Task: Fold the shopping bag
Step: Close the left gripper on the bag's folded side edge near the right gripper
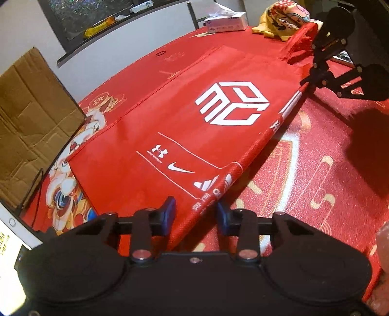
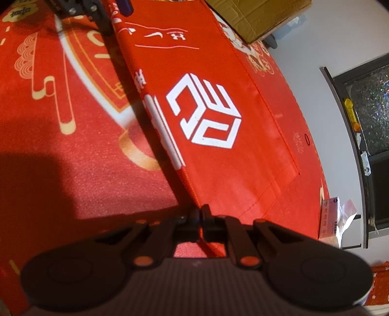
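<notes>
Two grippers flank the flat red non-woven shopping bag (image 1: pixel 184 136); right gripper (image 2: pixel 199 216) pinches its edge; left gripper (image 1: pixel 195 214) straddles it, unclamped

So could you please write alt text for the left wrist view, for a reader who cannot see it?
A red bag with white logos lies flat on a red tablecloth, its near edge lifted between the left gripper pads. The right gripper pinches the far end of that edge.

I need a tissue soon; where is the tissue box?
In the left wrist view the tissue box stands at the table's far edge, beyond the red bag, just left of the yellow cloth.
</notes>
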`<action>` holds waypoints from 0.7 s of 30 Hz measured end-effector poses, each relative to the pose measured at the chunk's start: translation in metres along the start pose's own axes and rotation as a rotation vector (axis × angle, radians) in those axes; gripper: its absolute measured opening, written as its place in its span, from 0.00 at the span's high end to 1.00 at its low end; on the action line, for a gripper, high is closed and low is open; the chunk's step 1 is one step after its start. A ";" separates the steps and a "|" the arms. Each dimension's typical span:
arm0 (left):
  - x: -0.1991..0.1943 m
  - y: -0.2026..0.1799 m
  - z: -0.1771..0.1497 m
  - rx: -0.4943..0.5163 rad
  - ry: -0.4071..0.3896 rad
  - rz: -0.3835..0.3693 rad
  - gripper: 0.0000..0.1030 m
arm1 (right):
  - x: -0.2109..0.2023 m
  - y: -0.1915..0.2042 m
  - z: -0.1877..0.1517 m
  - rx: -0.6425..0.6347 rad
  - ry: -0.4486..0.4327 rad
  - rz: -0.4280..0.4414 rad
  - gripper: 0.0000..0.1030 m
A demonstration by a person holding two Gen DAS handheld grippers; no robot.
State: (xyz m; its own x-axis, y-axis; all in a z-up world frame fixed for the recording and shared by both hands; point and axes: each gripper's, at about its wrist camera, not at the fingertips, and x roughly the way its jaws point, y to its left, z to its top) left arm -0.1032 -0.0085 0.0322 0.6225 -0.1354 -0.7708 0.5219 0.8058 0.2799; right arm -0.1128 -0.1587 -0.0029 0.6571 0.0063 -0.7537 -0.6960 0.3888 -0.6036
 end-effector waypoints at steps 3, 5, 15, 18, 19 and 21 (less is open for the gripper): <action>-0.003 -0.003 -0.001 0.039 -0.008 0.006 0.71 | 0.000 -0.001 0.000 0.004 0.000 0.001 0.94; -0.002 -0.005 -0.002 0.067 -0.007 0.000 0.74 | 0.001 0.000 -0.001 0.001 -0.001 0.000 0.94; 0.000 -0.004 -0.001 0.143 -0.004 -0.032 0.86 | 0.004 -0.004 -0.002 0.000 -0.001 0.006 0.94; 0.002 0.003 0.003 0.124 0.020 -0.077 0.88 | 0.005 -0.004 -0.003 -0.003 -0.005 0.007 0.94; 0.003 0.006 0.006 0.107 0.027 -0.094 0.89 | 0.005 -0.005 -0.004 -0.003 -0.006 0.008 0.94; 0.005 0.014 0.012 0.066 0.038 -0.129 0.90 | 0.006 -0.006 -0.004 -0.002 -0.008 0.011 0.94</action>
State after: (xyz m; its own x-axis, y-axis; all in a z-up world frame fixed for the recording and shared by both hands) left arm -0.0858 -0.0043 0.0394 0.5260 -0.2122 -0.8236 0.6338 0.7435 0.2132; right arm -0.1059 -0.1650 -0.0046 0.6519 0.0182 -0.7581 -0.7038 0.3867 -0.5960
